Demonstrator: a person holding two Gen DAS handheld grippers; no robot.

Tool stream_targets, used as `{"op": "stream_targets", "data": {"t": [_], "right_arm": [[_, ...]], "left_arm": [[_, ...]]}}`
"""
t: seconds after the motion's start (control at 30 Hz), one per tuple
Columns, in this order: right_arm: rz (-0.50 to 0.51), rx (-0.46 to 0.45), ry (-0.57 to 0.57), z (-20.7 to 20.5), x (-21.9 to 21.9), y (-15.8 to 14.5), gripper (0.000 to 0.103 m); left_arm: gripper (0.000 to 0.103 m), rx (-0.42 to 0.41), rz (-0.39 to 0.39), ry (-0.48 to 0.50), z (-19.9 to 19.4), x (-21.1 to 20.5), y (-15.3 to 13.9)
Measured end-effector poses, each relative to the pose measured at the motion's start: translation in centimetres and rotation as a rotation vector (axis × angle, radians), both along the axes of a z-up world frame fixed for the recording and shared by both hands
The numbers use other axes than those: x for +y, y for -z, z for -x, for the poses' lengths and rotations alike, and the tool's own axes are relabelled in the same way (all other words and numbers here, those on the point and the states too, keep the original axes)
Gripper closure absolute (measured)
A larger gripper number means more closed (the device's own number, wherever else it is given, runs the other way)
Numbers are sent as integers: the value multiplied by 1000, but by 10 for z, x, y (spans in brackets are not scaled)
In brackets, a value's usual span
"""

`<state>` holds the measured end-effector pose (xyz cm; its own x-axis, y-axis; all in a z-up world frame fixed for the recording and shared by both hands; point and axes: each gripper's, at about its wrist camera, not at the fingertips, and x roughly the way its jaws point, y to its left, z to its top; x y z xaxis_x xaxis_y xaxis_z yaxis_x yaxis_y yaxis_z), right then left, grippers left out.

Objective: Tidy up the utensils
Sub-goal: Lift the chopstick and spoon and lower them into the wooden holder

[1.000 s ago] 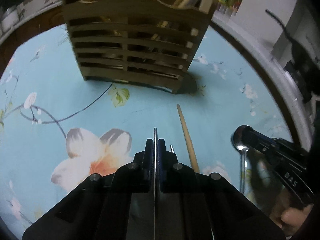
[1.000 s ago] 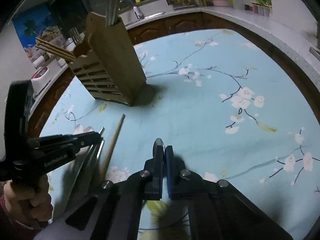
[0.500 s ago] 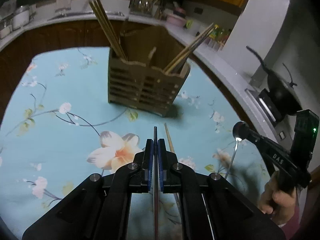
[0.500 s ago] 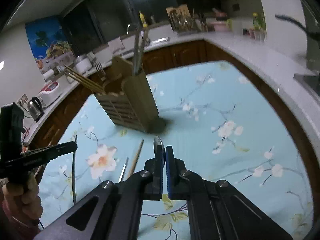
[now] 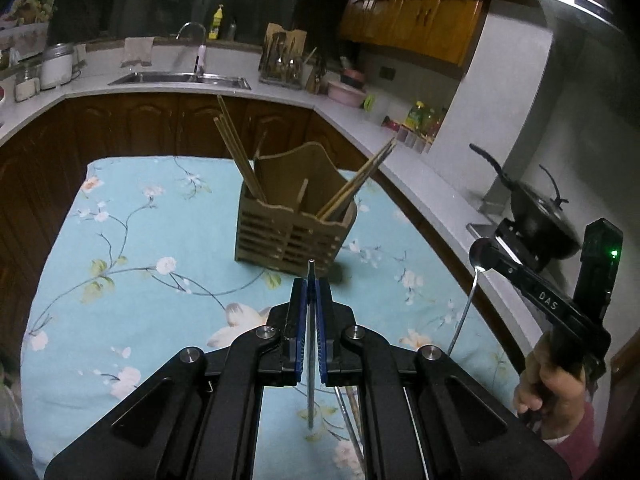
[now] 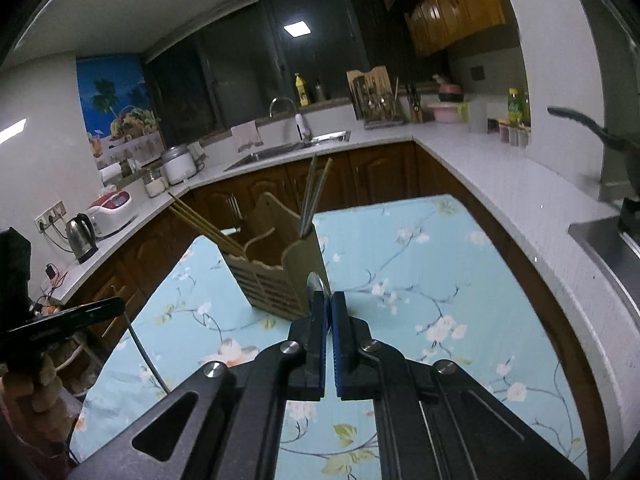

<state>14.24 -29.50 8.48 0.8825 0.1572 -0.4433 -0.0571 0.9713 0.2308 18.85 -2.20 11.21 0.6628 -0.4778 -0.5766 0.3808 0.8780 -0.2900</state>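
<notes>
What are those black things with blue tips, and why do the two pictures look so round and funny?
They are two grabbers, each held by a person's hand. Each carries a wide-eyed camera, which bends the picture. One picture looks along the left gripper, which pinches a thin metal chopstick. The other looks along the right gripper, which pinches a metal spoon near its bowl. Ahead, on the flowery tablecloth, stands a wooden utensil holder with chopsticks in it already.

Black hand-held gripper (image 5: 310, 300), blue pads, silver screws.
</notes>
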Motion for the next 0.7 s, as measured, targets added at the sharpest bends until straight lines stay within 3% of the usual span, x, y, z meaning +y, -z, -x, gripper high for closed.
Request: {"op": "stream_targets", "data": {"t": [0.7], "right_arm": [[72,-132,5,-46,22,-39,100]], "left_arm": [[100,-146,49,-57,-35,12,-66]]}}
